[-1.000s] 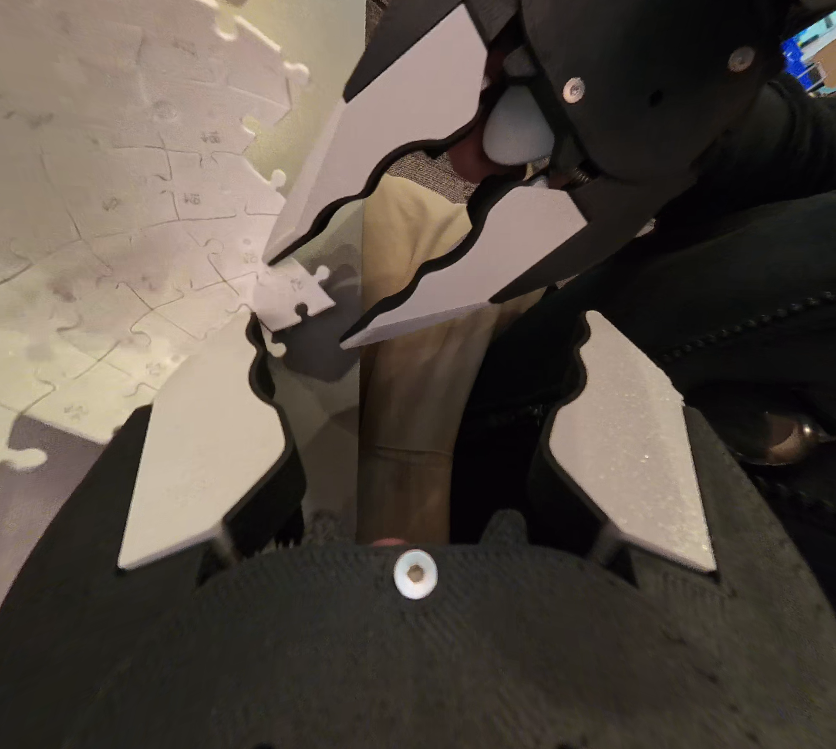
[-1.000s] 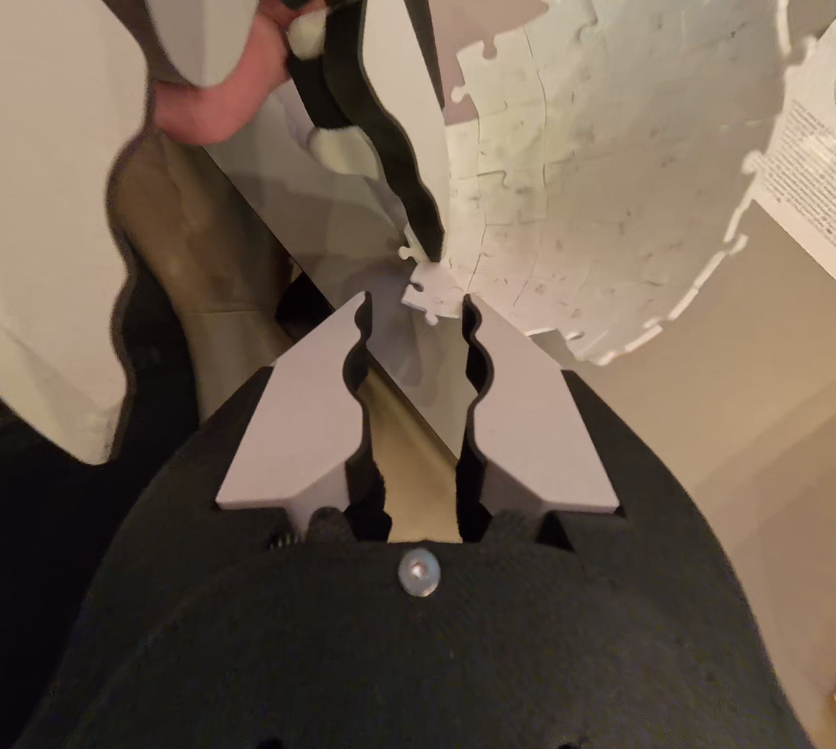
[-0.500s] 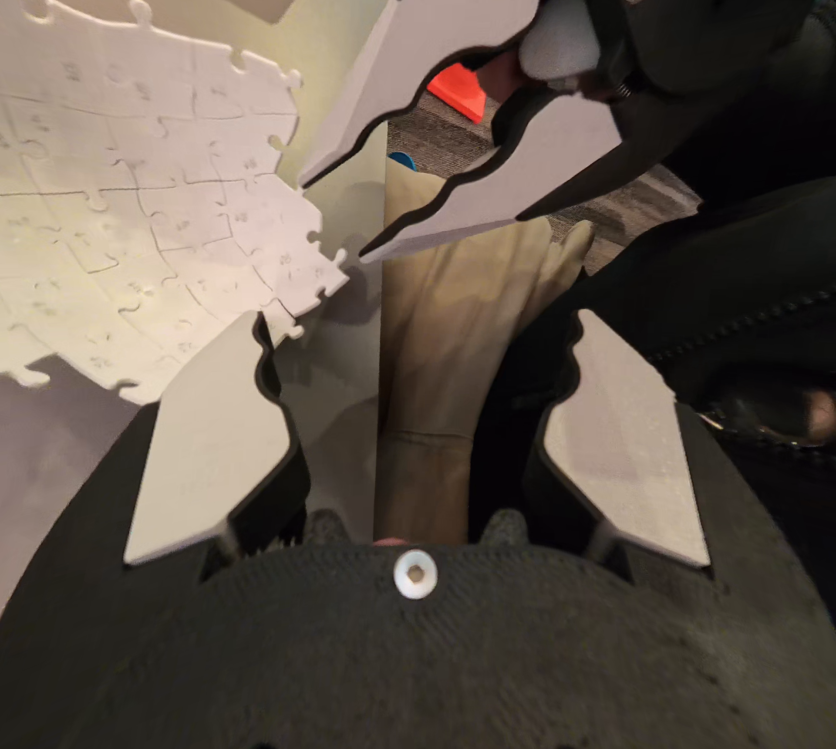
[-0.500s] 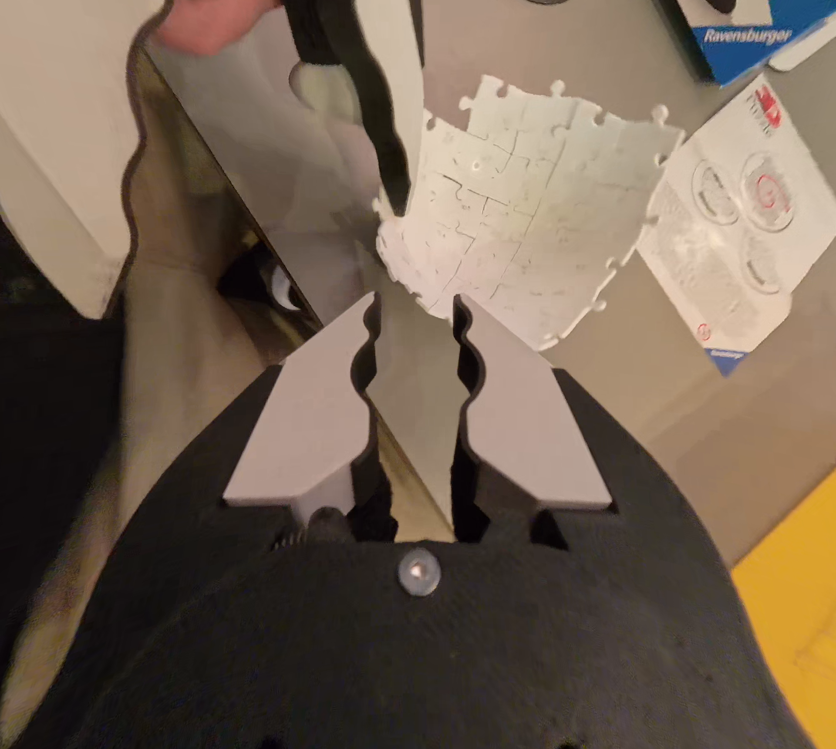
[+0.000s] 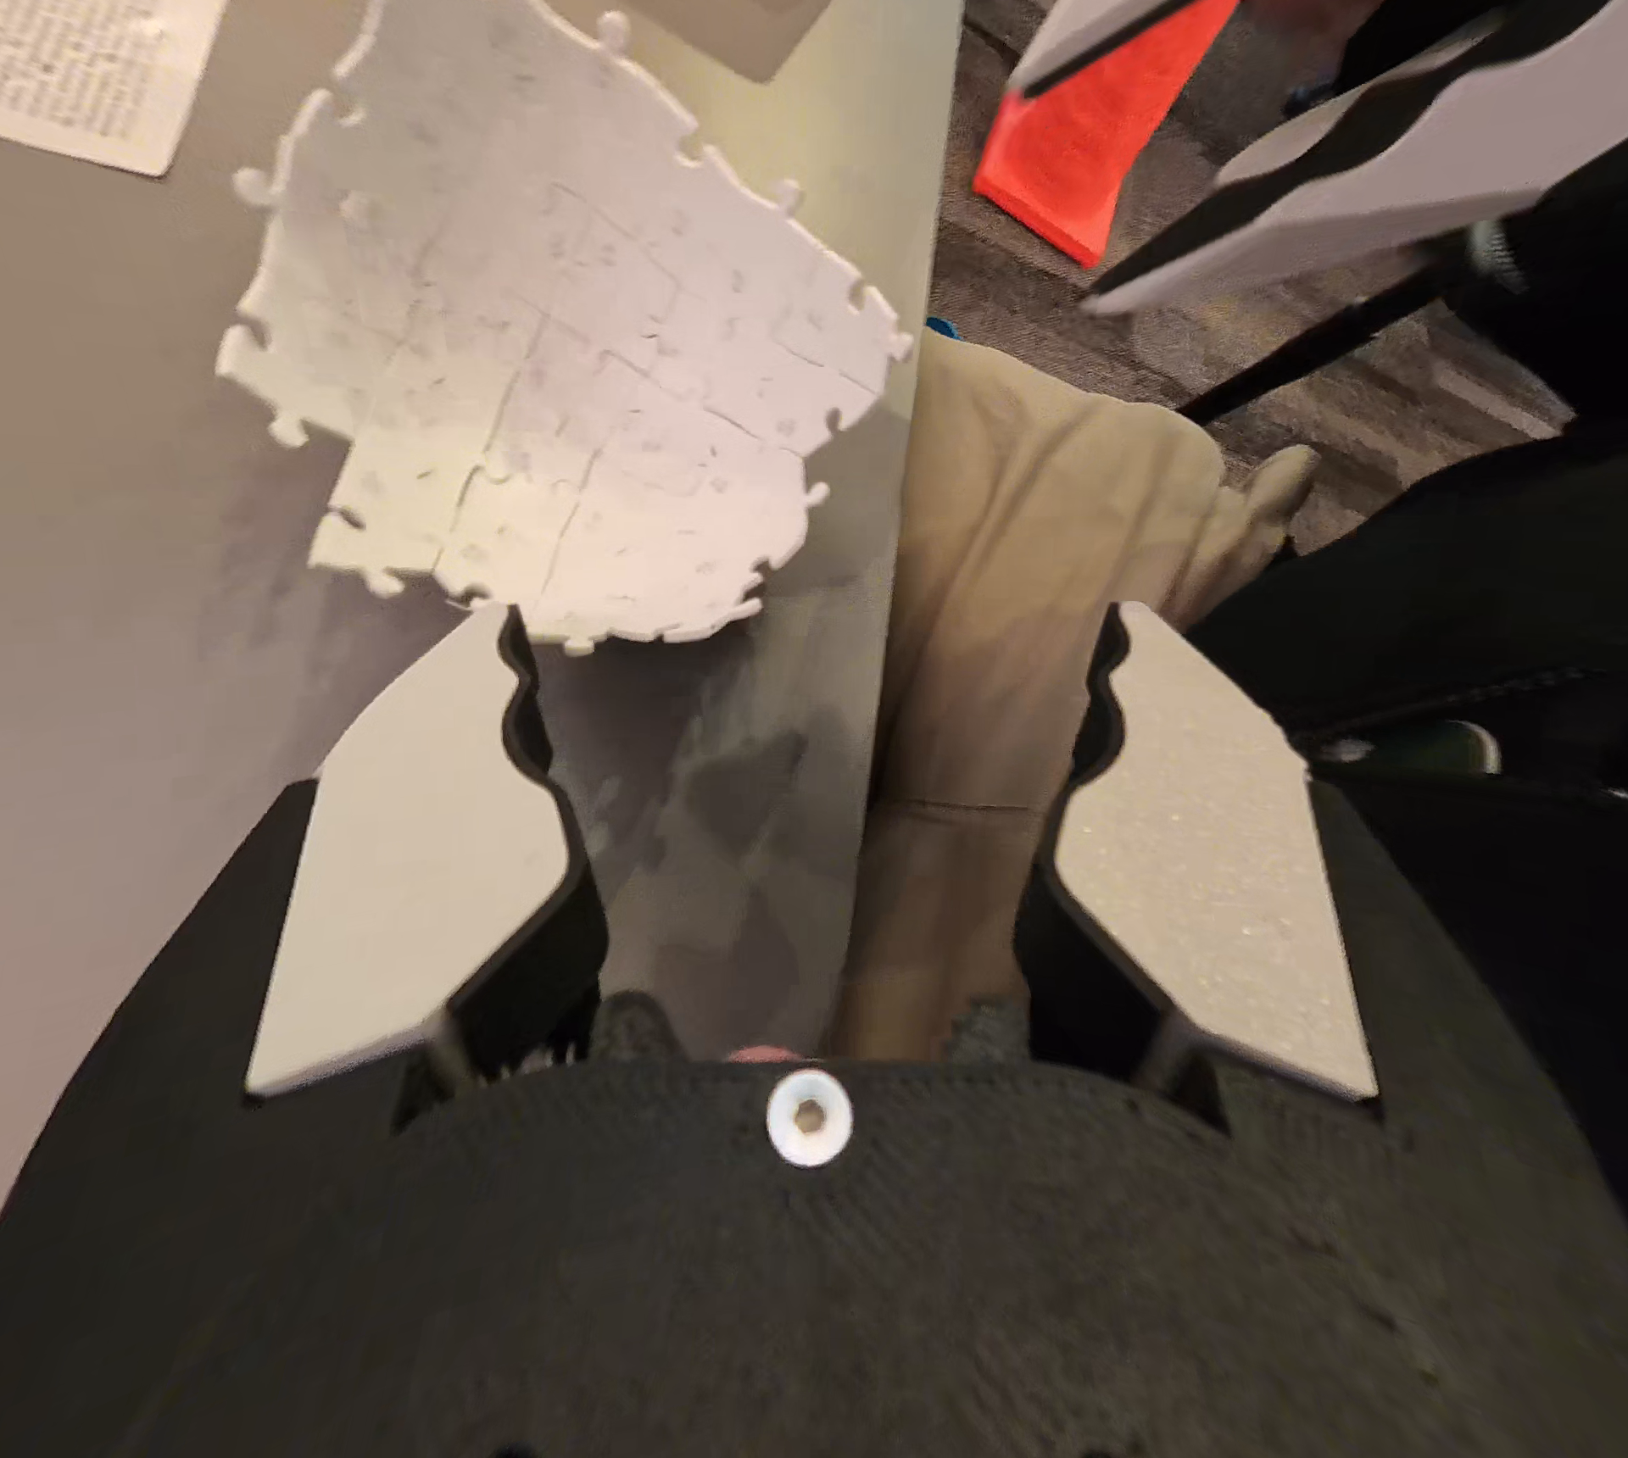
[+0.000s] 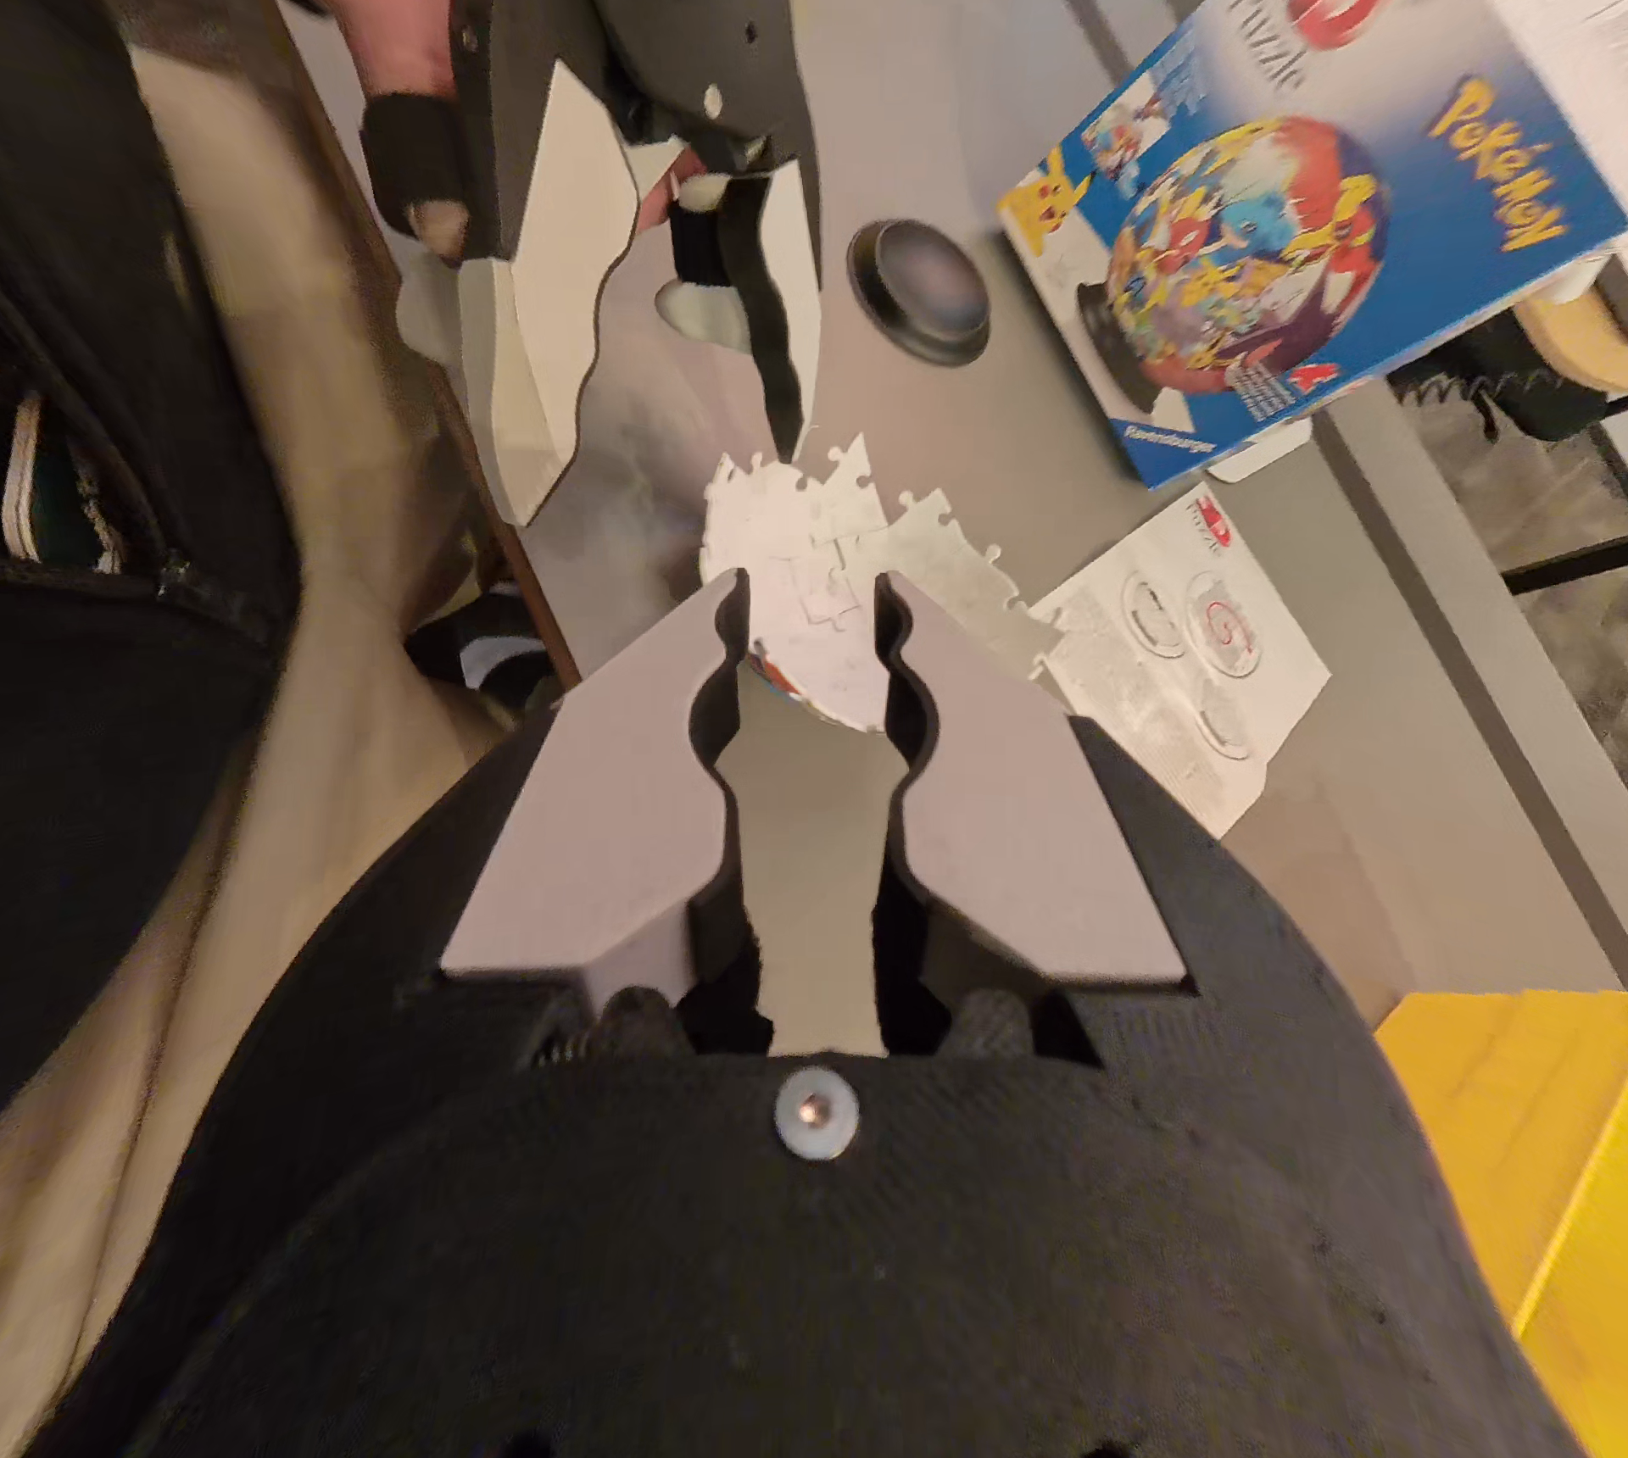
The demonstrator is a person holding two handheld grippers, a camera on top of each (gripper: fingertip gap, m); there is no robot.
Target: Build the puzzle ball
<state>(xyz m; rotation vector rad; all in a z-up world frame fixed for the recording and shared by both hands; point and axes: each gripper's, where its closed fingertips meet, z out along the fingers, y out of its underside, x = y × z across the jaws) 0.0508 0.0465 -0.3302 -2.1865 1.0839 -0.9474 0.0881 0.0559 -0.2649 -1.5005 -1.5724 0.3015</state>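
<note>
The partly built puzzle ball (image 5: 564, 359) is a curved white shell of joined pieces, inner side up, lying on the grey table (image 5: 132, 535) close to its edge. My left gripper (image 5: 810, 614) is open and empty, above and just short of the shell. My right gripper (image 6: 809, 579) is open by a narrow gap and empty, and the shell (image 6: 784, 513) shows beyond its tips. In the left wrist view the right gripper (image 5: 1057, 196) hangs off the table's edge at the upper right. In the right wrist view the left gripper (image 6: 661, 478) hovers over the shell's far side.
A blue puzzle box (image 6: 1321, 183), a black round stand (image 6: 921, 293) and a printed sheet (image 6: 1180, 649) lie beyond the shell. A yellow box (image 6: 1542, 1195) sits at the near right. The person's beige trouser legs (image 5: 1013, 579) are beside the table edge. An orange object (image 5: 1101, 121) lies on the floor.
Both grippers have drawn back and up from the shell's edge, so it looks smaller and farther off. The right gripper has moved out past the table edge.
</note>
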